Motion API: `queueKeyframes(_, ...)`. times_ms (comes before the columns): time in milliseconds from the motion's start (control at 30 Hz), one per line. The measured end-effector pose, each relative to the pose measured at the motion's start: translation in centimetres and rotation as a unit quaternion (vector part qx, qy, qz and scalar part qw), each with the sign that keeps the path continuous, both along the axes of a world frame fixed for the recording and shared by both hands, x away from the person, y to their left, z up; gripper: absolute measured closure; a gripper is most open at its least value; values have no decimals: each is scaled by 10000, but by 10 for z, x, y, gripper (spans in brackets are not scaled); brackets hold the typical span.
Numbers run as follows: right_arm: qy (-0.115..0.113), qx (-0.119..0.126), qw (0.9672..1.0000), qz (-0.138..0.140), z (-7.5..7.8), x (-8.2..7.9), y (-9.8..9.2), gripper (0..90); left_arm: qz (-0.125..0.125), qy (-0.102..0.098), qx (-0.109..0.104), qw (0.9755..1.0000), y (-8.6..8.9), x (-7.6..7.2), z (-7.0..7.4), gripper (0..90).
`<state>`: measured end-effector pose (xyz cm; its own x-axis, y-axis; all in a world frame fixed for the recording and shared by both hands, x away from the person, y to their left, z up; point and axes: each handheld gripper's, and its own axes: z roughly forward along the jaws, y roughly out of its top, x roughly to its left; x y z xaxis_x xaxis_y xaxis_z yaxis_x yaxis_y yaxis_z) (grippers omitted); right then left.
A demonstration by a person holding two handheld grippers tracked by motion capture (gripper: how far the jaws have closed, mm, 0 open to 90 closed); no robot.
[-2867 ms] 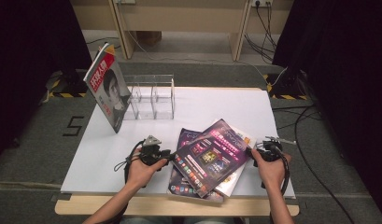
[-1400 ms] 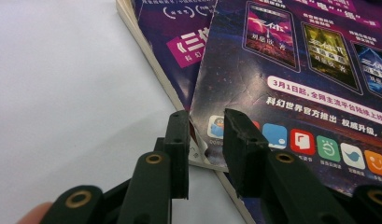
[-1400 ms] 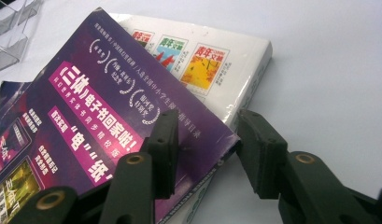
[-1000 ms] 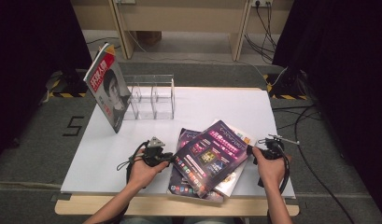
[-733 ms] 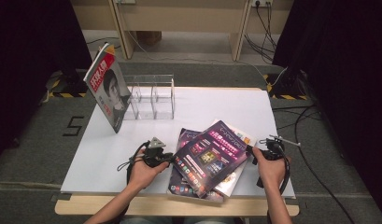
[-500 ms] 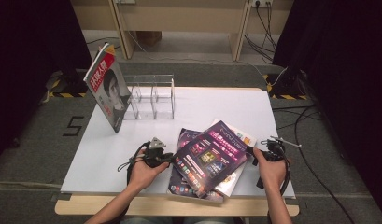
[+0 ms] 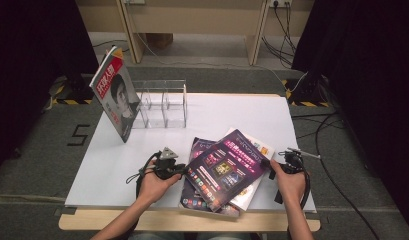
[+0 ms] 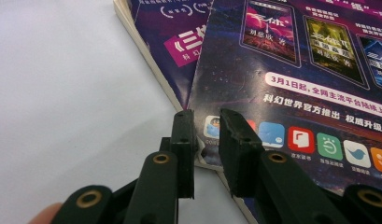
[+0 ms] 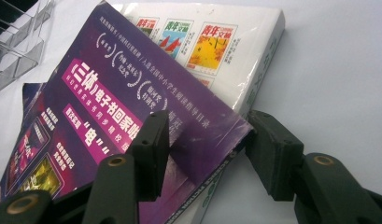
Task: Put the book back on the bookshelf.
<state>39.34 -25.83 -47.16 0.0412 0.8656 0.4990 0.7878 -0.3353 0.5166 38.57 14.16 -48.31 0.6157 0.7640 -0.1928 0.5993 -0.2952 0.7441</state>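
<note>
Left gripper pinching purple magazine corner at 9 o'clock; right gripper just opening, straddling it loosely. Risks sagging, sliding off.

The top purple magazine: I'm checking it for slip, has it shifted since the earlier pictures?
Yes. The top purple magazine has slid slightly toward the table's near edge, away from the clear rack.

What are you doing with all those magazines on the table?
A person holds a gripper in each hand at a white table. The left gripper pinches a corner of the top purple magazine on a loose pile. The right gripper has just been opening; its jaws straddle that magazine's other corner without pressing it. A red-and-white magazine leans against a clear plastic rack farther back.
</note>
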Motion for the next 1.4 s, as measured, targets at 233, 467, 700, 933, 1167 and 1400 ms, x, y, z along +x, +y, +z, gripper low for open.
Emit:
queueKeyframes(233, -40, -69, 10000, -48, 6, -1, 1, 553, -8, -15, 37, 10000, 0, 0, 0, 749)
queueKeyframes(467, -246, -74, 9996, -139, 18, -3, 5, 609, -19, -36, 71, 10000, 0, 0, 1, 756)
queueKeyframes(700, -204, -36, 9997, -129, 16, -2, 4, 583, -22, -45, 87, 9999, -1, 0, 1, 757)
queueKeyframes(933, -179, -73, 9997, -132, 14, -2, 5, 566, -20, -48, 99, 9999, -1, -1, 1, 757)
queueKeyframes(1167, -138, -69, 9998, -96, 16, -4, 5, 550, -13, -52, 112, 9999, -1, -1, 1, 757)
queueKeyframes(1400, -85, 44, 9999, -131, 13, -6, 4, 548, -12, -50, 114, 9999, -1, -1, 1, 756)
